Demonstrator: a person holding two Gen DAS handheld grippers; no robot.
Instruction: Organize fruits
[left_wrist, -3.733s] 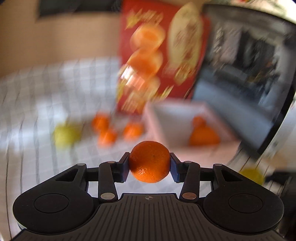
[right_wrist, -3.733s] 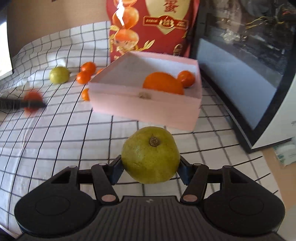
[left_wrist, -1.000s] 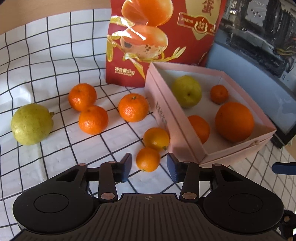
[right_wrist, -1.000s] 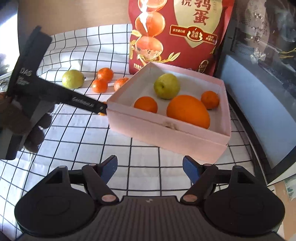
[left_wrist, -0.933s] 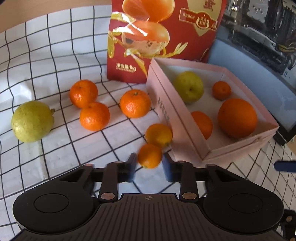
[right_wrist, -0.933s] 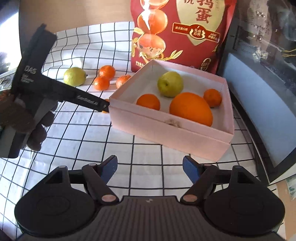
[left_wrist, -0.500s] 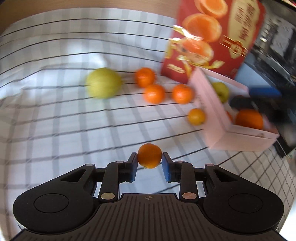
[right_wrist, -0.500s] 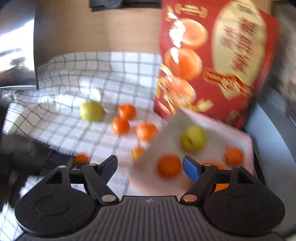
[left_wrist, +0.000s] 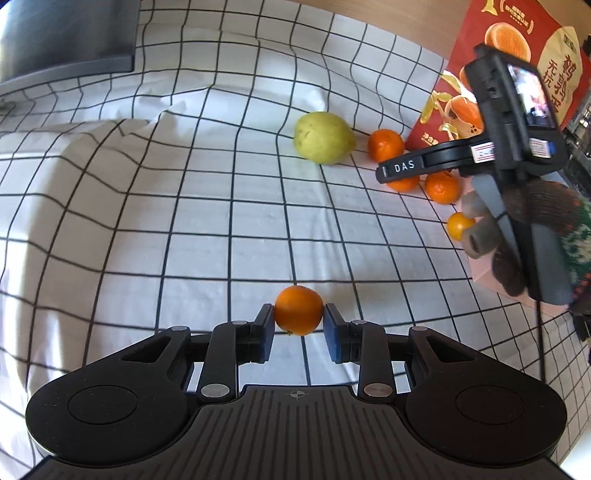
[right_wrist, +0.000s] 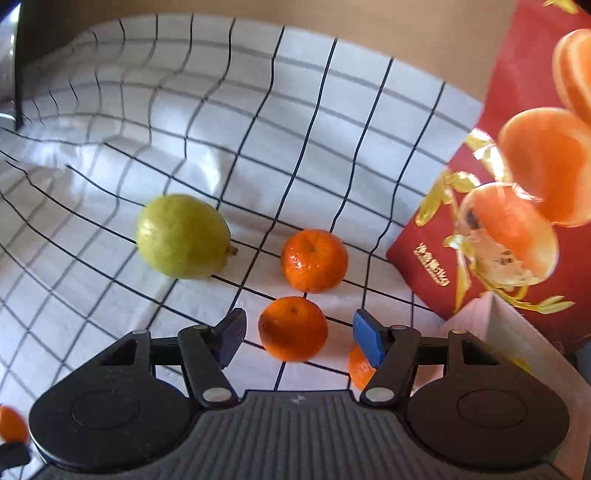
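Orange small mandarin (left_wrist: 298, 310) sits pinched in the left claw (left_wrist: 298, 320) for boxing, while the spread right claw (right_wrist: 298, 338) frames another mandarin (right_wrist: 292, 328) at twelve o'clock.

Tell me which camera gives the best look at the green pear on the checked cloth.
The right wrist view: the green pear lies close and large, stem end visible, left of the open right hand-held gripper. The left wrist view shows the same pear smaller and farther off, unobstructed.

White cloth with a black grid (left_wrist: 207, 206) rumpled ahead of the fingers, sunlit patches across it, tan wall (right_wrist: 332, 22) beyond, grey panel (left_wrist: 66, 33) far left of the fingertips
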